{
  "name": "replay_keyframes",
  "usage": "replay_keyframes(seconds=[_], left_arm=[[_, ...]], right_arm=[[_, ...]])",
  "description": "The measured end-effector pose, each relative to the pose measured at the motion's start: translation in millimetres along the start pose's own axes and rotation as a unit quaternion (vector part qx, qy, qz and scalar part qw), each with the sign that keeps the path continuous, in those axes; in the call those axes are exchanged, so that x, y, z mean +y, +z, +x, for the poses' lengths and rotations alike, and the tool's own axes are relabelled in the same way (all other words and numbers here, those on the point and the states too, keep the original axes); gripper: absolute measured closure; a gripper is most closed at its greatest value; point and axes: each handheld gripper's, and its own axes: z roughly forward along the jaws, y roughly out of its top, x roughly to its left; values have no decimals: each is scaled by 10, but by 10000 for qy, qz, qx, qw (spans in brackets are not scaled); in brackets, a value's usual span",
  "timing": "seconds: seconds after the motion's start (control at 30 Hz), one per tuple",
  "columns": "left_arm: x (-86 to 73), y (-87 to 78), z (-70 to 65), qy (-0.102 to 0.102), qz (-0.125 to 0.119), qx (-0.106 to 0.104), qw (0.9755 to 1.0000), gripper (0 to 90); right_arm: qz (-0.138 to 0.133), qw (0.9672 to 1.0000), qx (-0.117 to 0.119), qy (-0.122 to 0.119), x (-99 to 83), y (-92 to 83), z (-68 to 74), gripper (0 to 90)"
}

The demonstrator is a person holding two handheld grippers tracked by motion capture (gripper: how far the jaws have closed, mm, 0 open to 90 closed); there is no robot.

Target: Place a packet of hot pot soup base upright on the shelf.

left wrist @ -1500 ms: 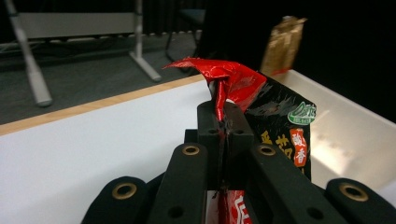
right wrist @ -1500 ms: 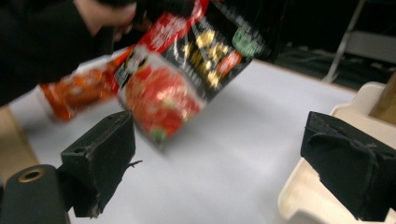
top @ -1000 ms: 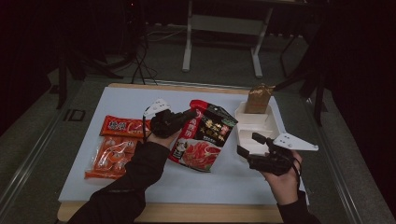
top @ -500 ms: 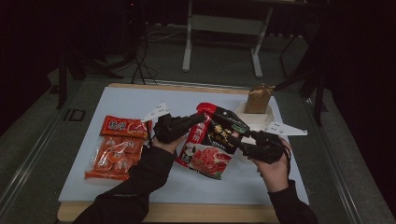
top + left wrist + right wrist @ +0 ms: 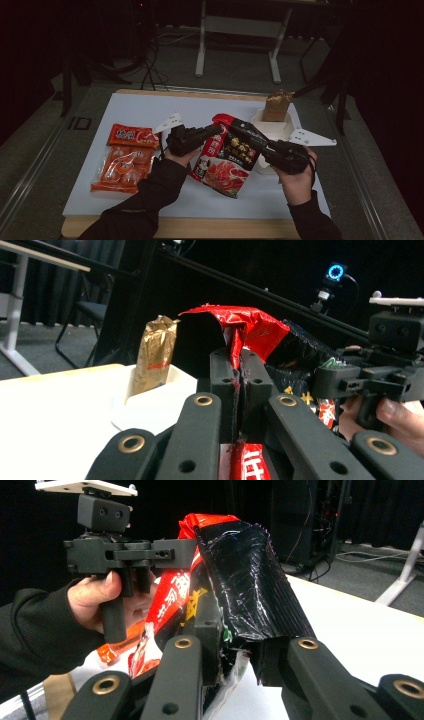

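Observation:
A red-and-black snack bag point(image 5: 227, 157) hangs tilted above the white mat, held between both grippers. My left gripper point(image 5: 217, 131) is shut on the bag's red top edge point(image 5: 250, 327), with the jaws point(image 5: 239, 370) pinched tight on the foil. My right gripper point(image 5: 252, 137) comes in from the right. Its jaws have just been closing, and they now clamp the bag's black side fold point(image 5: 250, 580) at the right gripper point(image 5: 237, 645). The left gripper point(image 5: 125, 550) and its hand show behind the bag in the right gripper view.
Two orange-red packets point(image 5: 125, 157) lie on the mat at the left. A white tray point(image 5: 260, 120) at the back right holds an upright gold-brown pouch point(image 5: 277, 105). The table's wooden front edge point(image 5: 200, 227) runs close to the forearms.
My right gripper has moved left from beside the tray to the bag and closed on its right side. The bag has tilted up off the mat. The left gripper stayed shut on it.

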Motion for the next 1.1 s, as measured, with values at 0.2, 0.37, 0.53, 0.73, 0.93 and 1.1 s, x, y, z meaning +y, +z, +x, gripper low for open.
replay_keyframes(seconds=[0.2, 0.37, 0.53, 0.73, 0.93, 1.1], left_arm=[[0, -8, -2, 28, 237, -52, 9997, 790], [9, -11, 5, 66, 418, -67, 9991, 714], [62, -17, -36, 207, 577, 41, 9981, 504], [109, -84, -102, 448, 842, 370, 9948, 277], [117, -186, -175, 756, 1109, 558, 9894, 147], [87, -268, -253, 795, 1301, 557, 9867, 116]], right_arm=[[65, 10000, -7, -73, 46, -21, -9, 772], [143, 9998, 78, -70, 75, -21, -38, 773], [138, 9998, 86, -141, 124, -50, -50, 773], [152, 9995, 110, -238, 211, -108, -103, 772], [146, 9994, 218, -240, 266, -138, -204, 770], [73, 9990, 283, -342, 303, -148, -271, 771]])
